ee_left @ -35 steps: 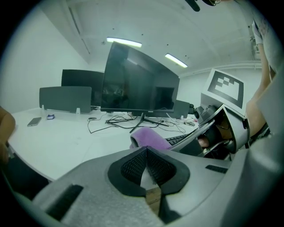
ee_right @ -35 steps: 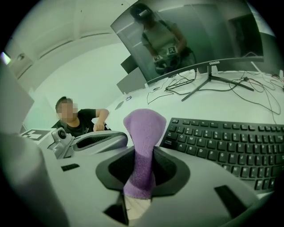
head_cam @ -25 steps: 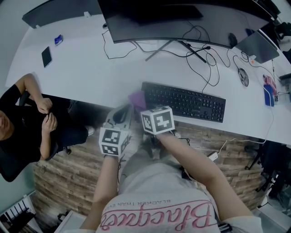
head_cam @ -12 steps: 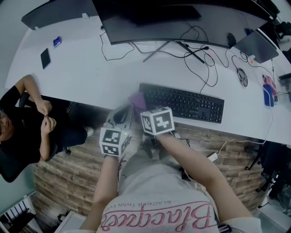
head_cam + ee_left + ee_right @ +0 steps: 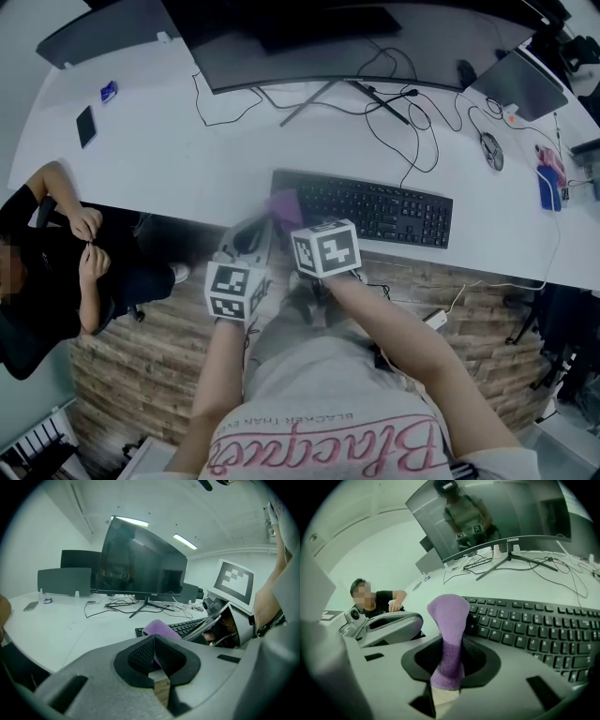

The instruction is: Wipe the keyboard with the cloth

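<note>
Overall, both forearms reached forward from the person's torso, side by side, over the near edge of the desk (image 5: 169,159).

Arm and tool pose:
- The left gripper (image 5: 255,228) was held low, just left of the right one. Its jaws were pressed together with nothing between them.
- The right gripper (image 5: 292,221) sat slightly farther in, its marker cube uppermost. Its jaws were clenched on the purple cloth (image 5: 284,203).
- In the right gripper view, the cloth stood up from the jaws as a narrow folded strip with a rounded top.

Task items:
- The black keyboard (image 5: 375,208) lay along the near edge of the desk, slightly askew.
- The cloth was at the keyboard's left end. Contact with the keys could not be confirmed from any view.

Surface and room:
- The desk was white and curved.
- A wide curved monitor (image 5: 328,42) stood on a splayed stand at the far side.
- Loose black cables (image 5: 412,122) trailed between the monitor and the keyboard.
- A dark phone (image 5: 85,125) lay on the far left part of the desk.
- The floor (image 5: 141,375) showed wood planking.
- A seated person (image 5: 47,272) in dark clothing was at the left, hands together.
</note>
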`<act>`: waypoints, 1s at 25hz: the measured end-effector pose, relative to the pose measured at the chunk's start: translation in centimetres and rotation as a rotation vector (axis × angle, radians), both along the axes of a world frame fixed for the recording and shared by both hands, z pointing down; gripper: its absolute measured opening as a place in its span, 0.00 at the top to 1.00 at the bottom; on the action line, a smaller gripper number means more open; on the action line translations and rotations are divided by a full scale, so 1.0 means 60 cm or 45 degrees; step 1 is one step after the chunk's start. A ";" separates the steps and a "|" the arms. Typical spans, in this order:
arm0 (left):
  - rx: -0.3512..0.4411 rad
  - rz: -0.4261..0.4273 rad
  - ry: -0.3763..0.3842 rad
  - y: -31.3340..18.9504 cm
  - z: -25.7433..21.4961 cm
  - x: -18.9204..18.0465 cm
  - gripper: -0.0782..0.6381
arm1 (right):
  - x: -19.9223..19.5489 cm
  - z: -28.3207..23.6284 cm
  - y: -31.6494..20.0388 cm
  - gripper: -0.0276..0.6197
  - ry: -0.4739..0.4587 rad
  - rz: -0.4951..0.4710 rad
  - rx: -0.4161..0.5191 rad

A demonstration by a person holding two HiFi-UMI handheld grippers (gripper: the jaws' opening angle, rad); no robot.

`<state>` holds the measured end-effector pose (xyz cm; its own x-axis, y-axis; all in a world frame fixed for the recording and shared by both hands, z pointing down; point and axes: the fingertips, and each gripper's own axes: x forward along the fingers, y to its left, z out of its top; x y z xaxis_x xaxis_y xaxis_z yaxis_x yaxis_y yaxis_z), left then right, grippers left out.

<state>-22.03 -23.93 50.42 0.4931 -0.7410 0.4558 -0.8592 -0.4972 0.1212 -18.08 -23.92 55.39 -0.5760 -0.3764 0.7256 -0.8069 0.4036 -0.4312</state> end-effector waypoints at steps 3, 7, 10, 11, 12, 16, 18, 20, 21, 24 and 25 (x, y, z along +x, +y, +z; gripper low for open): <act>-0.002 0.015 -0.006 0.003 0.001 0.017 0.88 | 0.017 0.001 0.003 0.82 0.000 0.007 0.000; -0.003 0.031 -0.010 0.007 0.000 0.039 0.88 | 0.041 0.001 0.006 0.82 0.001 0.020 -0.002; -0.003 0.045 -0.014 0.010 0.000 0.054 0.88 | 0.057 0.001 0.007 0.82 0.000 0.032 -0.002; -0.002 0.049 -0.016 0.010 -0.001 0.059 0.88 | 0.062 0.002 0.008 0.82 -0.002 0.036 -0.004; 0.000 0.052 -0.017 0.010 -0.003 0.065 0.88 | 0.069 0.002 0.009 0.82 -0.002 0.040 -0.006; 0.003 0.067 -0.021 0.012 -0.008 0.090 0.88 | 0.097 0.001 0.012 0.82 0.000 0.063 -0.009; 0.000 0.080 -0.021 0.014 -0.007 0.103 0.88 | 0.113 0.000 0.014 0.82 0.014 0.076 -0.013; -0.002 0.092 -0.021 0.015 -0.006 0.116 0.88 | 0.125 0.000 0.015 0.82 0.018 0.083 -0.014; -0.002 0.097 -0.021 0.015 -0.005 0.122 0.88 | 0.129 0.001 0.015 0.82 0.015 0.085 -0.013; -0.004 0.109 -0.020 0.015 -0.004 0.139 0.88 | 0.148 0.001 0.017 0.82 0.021 0.094 -0.013; -0.006 0.113 -0.019 0.015 -0.003 0.145 0.88 | 0.155 0.001 0.018 0.82 0.028 0.098 -0.014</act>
